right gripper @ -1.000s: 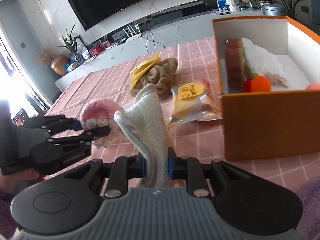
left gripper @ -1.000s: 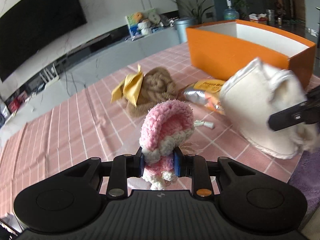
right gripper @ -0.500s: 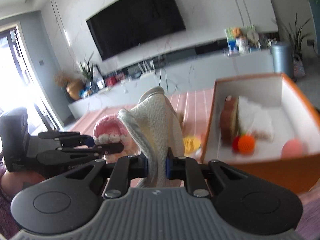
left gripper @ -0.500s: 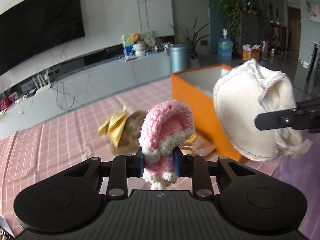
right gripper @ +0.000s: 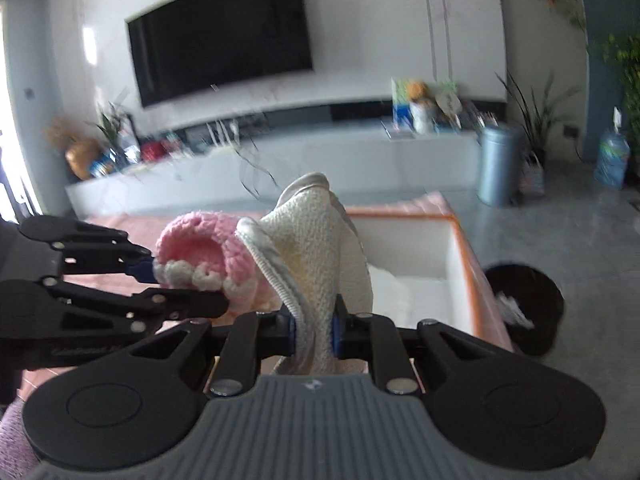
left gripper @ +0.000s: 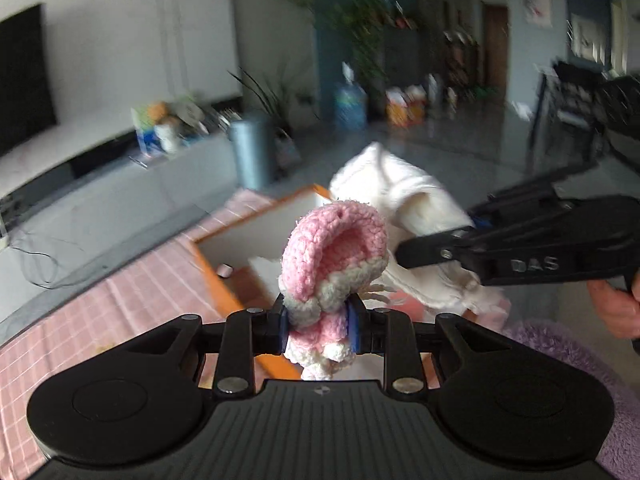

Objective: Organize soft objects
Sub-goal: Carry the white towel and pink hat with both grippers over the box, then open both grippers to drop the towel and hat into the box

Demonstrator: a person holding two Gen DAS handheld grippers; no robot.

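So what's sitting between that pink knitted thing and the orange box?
In the right wrist view, the cream knitted cloth, pinched in the right claw, stands between the pink crochet piece and the orange box.

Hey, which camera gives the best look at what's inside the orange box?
The right wrist view. It looks into the orange box, showing its white walls and something white inside, partly behind the cream knitted cloth. The left wrist view shows only one corner of the box, mostly behind the pink crocheted toy.
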